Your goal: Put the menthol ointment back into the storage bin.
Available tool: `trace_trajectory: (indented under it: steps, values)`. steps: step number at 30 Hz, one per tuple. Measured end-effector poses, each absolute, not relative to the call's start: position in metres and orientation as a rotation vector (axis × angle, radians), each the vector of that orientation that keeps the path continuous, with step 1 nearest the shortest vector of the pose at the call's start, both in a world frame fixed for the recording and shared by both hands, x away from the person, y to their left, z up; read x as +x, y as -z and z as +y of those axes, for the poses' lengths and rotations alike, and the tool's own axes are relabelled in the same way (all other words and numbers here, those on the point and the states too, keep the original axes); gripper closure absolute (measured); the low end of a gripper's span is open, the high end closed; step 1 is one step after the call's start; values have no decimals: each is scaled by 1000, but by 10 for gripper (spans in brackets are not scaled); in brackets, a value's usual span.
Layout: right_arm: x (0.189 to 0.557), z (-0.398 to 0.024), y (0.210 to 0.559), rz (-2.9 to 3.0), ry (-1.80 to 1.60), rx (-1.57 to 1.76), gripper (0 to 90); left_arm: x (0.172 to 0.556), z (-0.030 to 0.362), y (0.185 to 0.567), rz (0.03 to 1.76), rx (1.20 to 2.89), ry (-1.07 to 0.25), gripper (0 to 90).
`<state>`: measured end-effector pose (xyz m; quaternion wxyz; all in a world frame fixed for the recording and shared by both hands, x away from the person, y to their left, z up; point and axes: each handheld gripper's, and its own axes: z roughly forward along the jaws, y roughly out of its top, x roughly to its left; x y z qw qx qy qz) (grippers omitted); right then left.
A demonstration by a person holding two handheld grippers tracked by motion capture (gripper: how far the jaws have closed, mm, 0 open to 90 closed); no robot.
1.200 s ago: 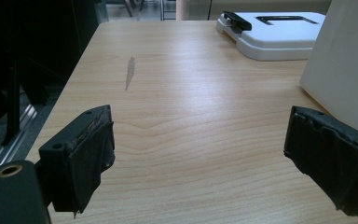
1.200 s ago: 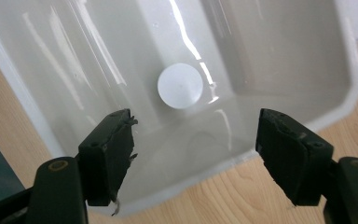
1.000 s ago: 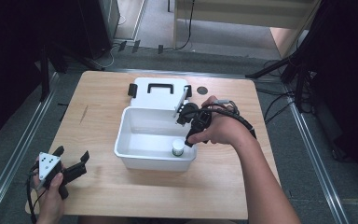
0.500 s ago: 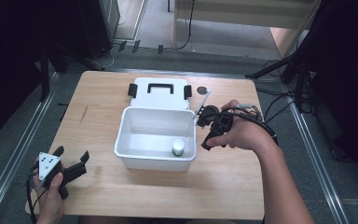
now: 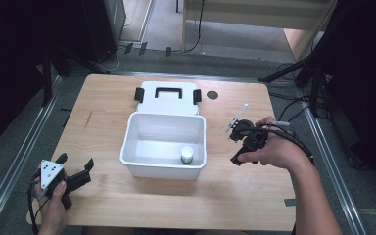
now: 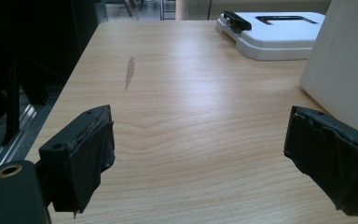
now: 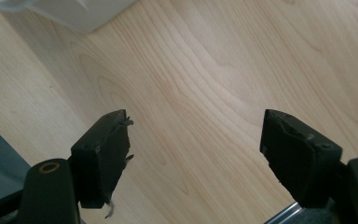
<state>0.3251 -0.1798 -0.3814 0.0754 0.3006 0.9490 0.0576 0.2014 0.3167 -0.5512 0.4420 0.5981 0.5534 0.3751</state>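
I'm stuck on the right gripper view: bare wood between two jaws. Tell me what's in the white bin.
Observer: One small white-capped cylindrical bottle stands upright in the white rectangular plastic bin, near its front right corner.
Operator: Report where my right gripper sits.
Observer: The right gripper is over the wooden table, right of the bin, jaws open and holding nothing.
Operator: Locate the lid.
Observer: The white lid with black handle and latches lies flat behind the bin.
Operator: Give me the left gripper.
Observer: The left gripper, jaws open, is near the table's front left corner.
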Motion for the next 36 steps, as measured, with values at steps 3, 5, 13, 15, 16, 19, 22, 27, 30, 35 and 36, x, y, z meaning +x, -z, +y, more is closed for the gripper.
trace_trajectory:
  steps: [3,5,13,15,16,19,22,27,30,35,36]
  values:
    - [322,-194,391,2844,-167,956,244,201,317,551,1373,1484,-931,90]
    - [320,-201,396,2843,-166,981,244,201,317,551,1373,1483,-931,90]
    - [315,-222,417,2837,-188,1049,244,201,317,551,1372,1484,-932,90]
    - [312,-231,427,2822,-237,1071,246,201,317,551,1371,1484,-931,90]
    - [312,-231,427,2822,-237,1071,246,201,317,551,1371,1484,-931,90]
    - [308,-242,439,2791,-297,1110,247,201,317,551,1372,1484,-930,90]
    - [305,-251,446,2743,-359,1155,245,201,317,551,1372,1483,-930,90]
    - [299,-264,455,2630,-524,1191,227,202,317,551,1373,1481,-931,90]
    - [292,-272,463,2546,-657,1188,227,201,317,551,1374,1482,-931,90]
    - [280,-285,478,2407,-826,1186,227,202,317,551,1375,1481,-932,90]
    - [278,-287,481,2382,-857,1196,227,202,317,551,1375,1481,-931,90]
